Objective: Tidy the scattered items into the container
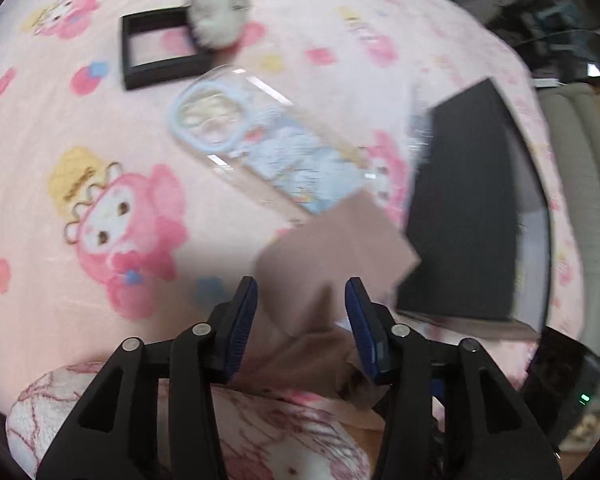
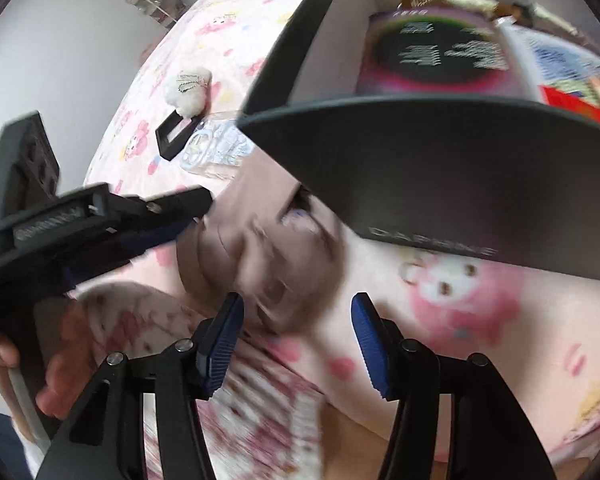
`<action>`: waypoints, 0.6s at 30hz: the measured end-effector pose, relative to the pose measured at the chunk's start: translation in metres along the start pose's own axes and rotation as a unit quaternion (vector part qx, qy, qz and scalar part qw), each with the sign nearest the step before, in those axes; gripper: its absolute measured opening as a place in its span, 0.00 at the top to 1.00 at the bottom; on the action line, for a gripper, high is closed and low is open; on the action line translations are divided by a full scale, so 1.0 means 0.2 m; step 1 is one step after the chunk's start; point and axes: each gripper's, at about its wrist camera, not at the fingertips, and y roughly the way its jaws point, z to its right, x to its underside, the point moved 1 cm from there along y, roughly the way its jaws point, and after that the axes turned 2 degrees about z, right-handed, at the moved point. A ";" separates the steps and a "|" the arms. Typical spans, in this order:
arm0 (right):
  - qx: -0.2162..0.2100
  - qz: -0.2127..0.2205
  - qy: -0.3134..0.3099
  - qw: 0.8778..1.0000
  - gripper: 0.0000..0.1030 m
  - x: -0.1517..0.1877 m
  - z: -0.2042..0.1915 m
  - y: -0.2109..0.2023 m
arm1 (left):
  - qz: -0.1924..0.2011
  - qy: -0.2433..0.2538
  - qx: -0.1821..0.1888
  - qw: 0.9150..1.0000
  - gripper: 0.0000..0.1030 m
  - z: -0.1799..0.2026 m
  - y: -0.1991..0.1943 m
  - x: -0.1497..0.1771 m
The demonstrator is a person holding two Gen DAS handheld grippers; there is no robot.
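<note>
Left gripper (image 1: 302,312) jaws parted around a brown pouch (image 1: 332,248), grip unclear, right gripper (image 2: 298,332) wide open and empty just short of it, black box (image 2: 420,168) on pink cartoon bedsheet (image 1: 40,120), clear phone case (image 1: 256,140), black frame (image 1: 130,52) and white plush (image 1: 218,8) beyond.

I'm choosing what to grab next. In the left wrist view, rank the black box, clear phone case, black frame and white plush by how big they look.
1. black box
2. clear phone case
3. black frame
4. white plush
The frame and plush lie farther away, so their true sizes are unsure.
</note>
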 end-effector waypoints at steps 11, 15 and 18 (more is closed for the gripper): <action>0.038 0.042 -0.031 0.998 0.95 -0.02 0.02 0.01 | -0.063 0.070 0.034 0.995 0.53 0.14 0.12 0.09; 0.033 0.069 -0.005 0.997 0.95 0.01 0.11 -0.14 | -0.080 0.119 0.014 0.990 0.50 0.26 0.19 0.16; 0.042 0.087 0.005 0.995 0.95 0.03 0.17 -0.24 | -0.095 0.146 0.051 0.983 0.84 0.35 0.22 0.22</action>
